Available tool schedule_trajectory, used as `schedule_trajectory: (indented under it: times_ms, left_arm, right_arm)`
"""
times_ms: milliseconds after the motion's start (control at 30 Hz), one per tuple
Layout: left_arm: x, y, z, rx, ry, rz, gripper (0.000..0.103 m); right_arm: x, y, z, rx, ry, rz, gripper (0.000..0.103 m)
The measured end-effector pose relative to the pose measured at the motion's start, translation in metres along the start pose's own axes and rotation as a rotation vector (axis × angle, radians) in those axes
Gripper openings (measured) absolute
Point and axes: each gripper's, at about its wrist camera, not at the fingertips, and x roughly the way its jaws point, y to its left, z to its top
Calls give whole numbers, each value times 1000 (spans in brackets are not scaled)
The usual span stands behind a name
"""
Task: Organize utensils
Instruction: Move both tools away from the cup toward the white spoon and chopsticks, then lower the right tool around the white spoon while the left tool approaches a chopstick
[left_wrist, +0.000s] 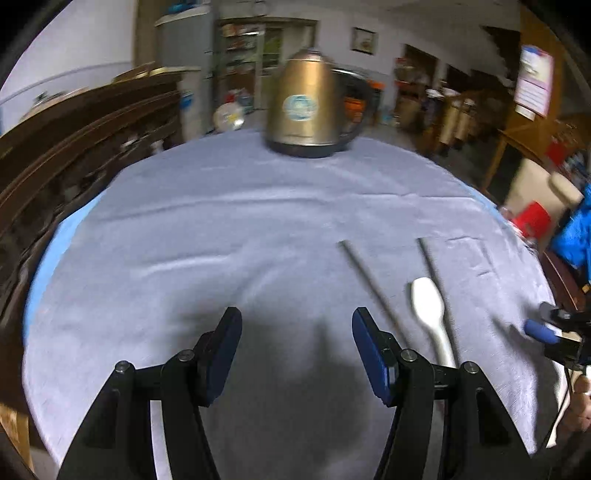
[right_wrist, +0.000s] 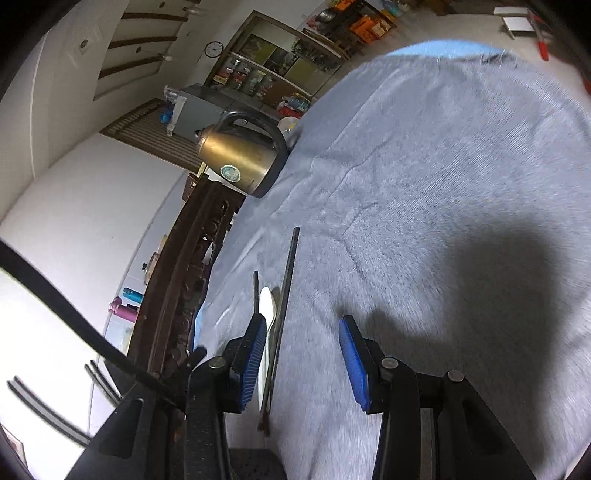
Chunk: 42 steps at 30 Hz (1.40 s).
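Note:
Two dark chopsticks (left_wrist: 373, 288) (left_wrist: 437, 284) lie on the grey-blue tablecloth (left_wrist: 229, 229) with a white spoon (left_wrist: 430, 306) between them, bowl end away from me. My left gripper (left_wrist: 295, 332) hovers just left of them, open, nothing between its blue pads. In the right wrist view the longer chopstick (right_wrist: 286, 295), the spoon (right_wrist: 266, 306) and the second chopstick (right_wrist: 255, 291) lie by the left finger of my right gripper (right_wrist: 303, 343), which is open and empty above the cloth. The right gripper's blue tip (left_wrist: 539, 330) shows at the left view's right edge.
A brass-coloured electric kettle (left_wrist: 308, 110) (right_wrist: 240, 158) stands at the table's far side. Dark carved wooden furniture (left_wrist: 74, 147) runs along the left of the table. A hand (left_wrist: 581, 402) is at the right edge. Shelves and clutter fill the room behind.

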Motion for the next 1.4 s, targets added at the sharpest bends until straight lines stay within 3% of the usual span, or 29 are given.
schedule_trajectory:
  times_ms: [133, 233, 367, 500, 600, 700, 867, 1033, 1233, 1400]
  left_arm:
    - [17, -26, 5, 89, 12, -64, 63]
    - [21, -30, 2, 110, 25, -46, 63]
    - [21, -11, -4, 11, 25, -16, 63]
    - [11, 12, -12, -71, -45, 99, 63]
    - [12, 28, -16, -158, -33, 78, 63]
    - [22, 53, -19, -285, 25, 59, 63]
    - [14, 68, -27, -370, -18, -7, 63]
    - [9, 74, -31, -402, -35, -54, 63]
    - [17, 70, -27, -414, -38, -78, 63]
    - [21, 73, -23, -420, -39, -85, 63]
  right_arm:
    - [18, -6, 3, 2, 13, 12, 44]
    - [23, -8, 4, -1, 11, 43, 41]
    - [32, 12, 9, -75, 58, 72, 41]
    - [64, 50, 21, -200, 160, 82, 41]
    - [89, 78, 27, -308, 219, 100, 41]
    - [115, 102, 27, -415, 248, 51, 41]
    - [144, 113, 23, -538, 260, -69, 42]
    - [157, 113, 12, -634, 288, -187, 48]
    - [164, 115, -8, -751, 274, -260, 48]
    - [159, 115, -10, -796, 253, -324, 19]
